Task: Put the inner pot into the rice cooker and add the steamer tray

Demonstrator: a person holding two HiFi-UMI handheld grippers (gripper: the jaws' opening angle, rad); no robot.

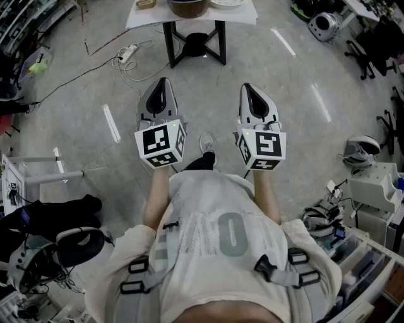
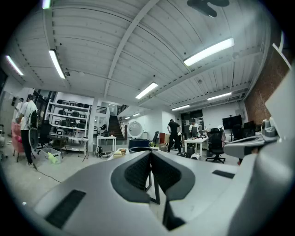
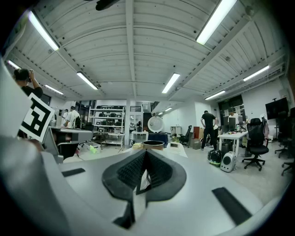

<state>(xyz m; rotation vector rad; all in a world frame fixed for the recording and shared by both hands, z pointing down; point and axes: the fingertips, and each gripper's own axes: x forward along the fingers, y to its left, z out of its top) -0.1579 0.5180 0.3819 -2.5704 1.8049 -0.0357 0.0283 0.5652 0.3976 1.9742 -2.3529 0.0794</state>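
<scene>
A: Head view. The table point(image 1: 144, 17) sits at 12 o'clock, well apart from where we stand. On it is a round brown pot point(image 1: 188, 6); we cannot tell whether it is the inner pot or the cooker.

B: And the grippers?

A: The left gripper point(image 1: 163, 85) is at 11 o'clock ahead of us and the right gripper point(image 1: 248, 89) at 1 o'clock. Both are level, side by side, pointing at the table. We judge this a ready stance — nothing is reached yet.

B: Left gripper view?

A: The jaws are pressed together with nothing between them. The pot point(image 2: 138, 149) shows just past the tips at 12 o'clock.

B: Right gripper view?

A: Same here — the jaws are pressed together and empty, and the pot point(image 3: 153, 145) is dead ahead on the table. We could not identify the steamer tray.

B: We judge the task not begun. We must step in and spread the jaws first.
</scene>
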